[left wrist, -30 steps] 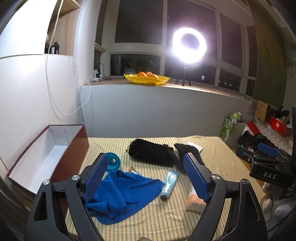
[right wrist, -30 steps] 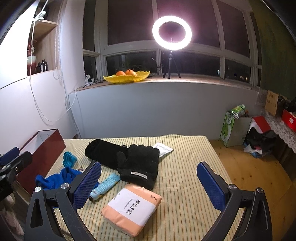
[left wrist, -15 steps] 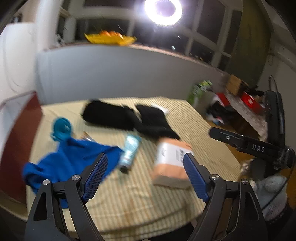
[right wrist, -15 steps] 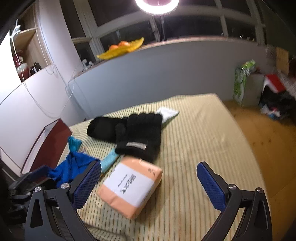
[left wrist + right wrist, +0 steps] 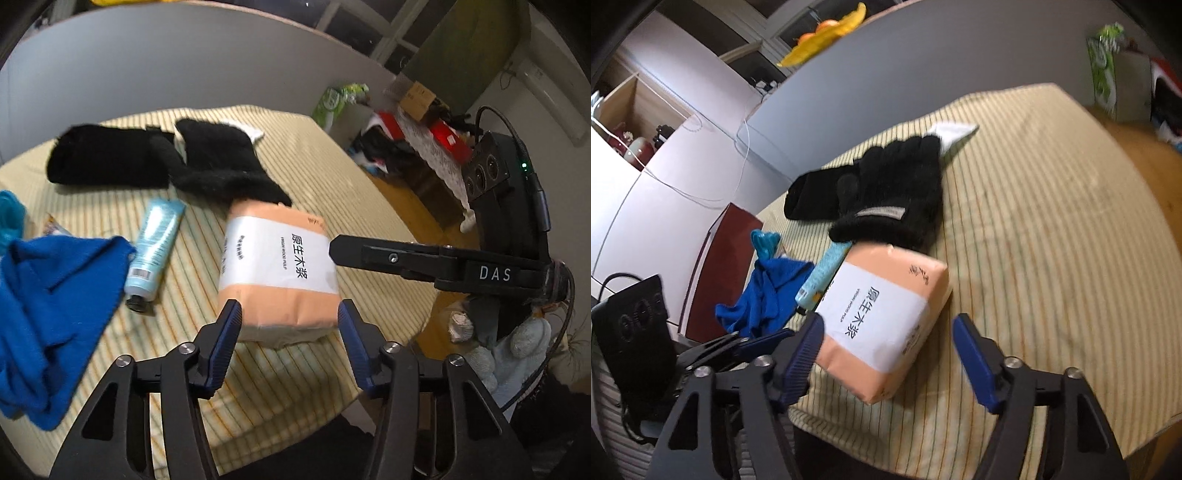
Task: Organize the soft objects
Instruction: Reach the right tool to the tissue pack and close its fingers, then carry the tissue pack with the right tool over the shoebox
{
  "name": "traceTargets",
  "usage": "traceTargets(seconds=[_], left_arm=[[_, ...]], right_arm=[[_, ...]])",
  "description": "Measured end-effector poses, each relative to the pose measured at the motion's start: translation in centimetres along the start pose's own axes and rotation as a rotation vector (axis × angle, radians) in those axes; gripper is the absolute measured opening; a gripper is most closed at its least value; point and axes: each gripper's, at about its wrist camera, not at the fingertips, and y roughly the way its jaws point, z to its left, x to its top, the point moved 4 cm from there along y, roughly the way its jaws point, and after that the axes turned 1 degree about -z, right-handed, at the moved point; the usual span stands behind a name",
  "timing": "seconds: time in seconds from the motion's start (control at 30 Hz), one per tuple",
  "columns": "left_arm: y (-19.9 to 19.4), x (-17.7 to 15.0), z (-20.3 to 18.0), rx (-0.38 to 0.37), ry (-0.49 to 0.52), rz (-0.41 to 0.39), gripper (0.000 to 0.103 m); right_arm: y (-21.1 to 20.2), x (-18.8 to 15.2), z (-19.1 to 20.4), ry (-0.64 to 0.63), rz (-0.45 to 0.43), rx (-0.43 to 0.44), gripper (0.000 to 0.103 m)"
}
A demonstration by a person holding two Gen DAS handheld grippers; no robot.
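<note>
An orange tissue pack with a white label lies near the front edge of the striped table; it also shows in the right wrist view. My left gripper is open, its fingers level with the pack's near end, one on each side. My right gripper is open and astride the pack's near corner. Black gloves and a black cloth lie behind the pack. A blue cloth lies at the left.
A light blue tube lies between the blue cloth and the pack. A dark red box stands at the table's left side. A white item lies behind the gloves. Bags and clutter sit on the floor at the right.
Both grippers have tilted down and moved in on the orange tissue pack, which now fills the space between each pair of fingers. Nothing on the table has moved.
</note>
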Motion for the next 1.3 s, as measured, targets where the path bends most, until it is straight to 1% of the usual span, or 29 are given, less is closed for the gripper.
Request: traceTargets(seconds=[0.03, 0.17, 0.23, 0.33, 0.47, 0.63, 0.73, 0.8, 0.93, 1.1, 1.3], left_arm=[[0.1, 0.0, 0.1, -0.004, -0.001, 0.004, 0.052], [0.2, 0.2, 0.4, -0.008, -0.009, 0.008, 0.052], [0.0, 0.3, 0.6, 0.005, -0.003, 0.009, 0.052], [-0.1, 0.6, 1.0, 0.016, 0.009, 0.008, 0.052], [0.6, 0.6, 1.7, 0.018, 0.007, 0.046, 0.052], [2.1, 0.0, 2.2, -0.012, -0.001, 0.093, 0.052], [2.3, -0.1, 2.2, -0.031, -0.004, 0.091, 0.052], [2.2, -0.2, 2.2, -0.036, -0.003, 0.090, 0.052], [2.1, -0.5, 1.9, -0.029, 0.013, 0.082, 0.052], [1.9, -0.8, 1.1, -0.048, 0.018, 0.080, 0.050], [0.6, -0.9, 0.4, -0.046, 0.022, 0.035, 0.049]], right_arm=[[0.3, -0.1, -0.1, 0.005, 0.012, 0.003, 0.057], [0.7, -0.3, -0.4, 0.015, 0.032, 0.013, 0.056], [1.0, -0.4, -0.5, 0.025, 0.044, 0.029, 0.053], [1.4, -0.4, -0.6, 0.027, 0.056, 0.026, 0.051], [1.9, -0.6, -0.7, 0.032, 0.071, 0.032, 0.049], [2.6, -0.6, -1.1, 0.043, 0.090, 0.038, 0.046], [3.0, -0.5, -1.1, 0.052, 0.098, 0.052, 0.046], [3.1, -0.4, -1.0, 0.051, 0.099, 0.061, 0.044], [3.1, -0.4, -0.7, 0.032, 0.094, 0.050, 0.042], [2.6, -0.5, -0.3, 0.027, 0.090, 0.031, 0.040], [1.1, -1.0, 0.4, 0.011, 0.067, 0.029, 0.039]])
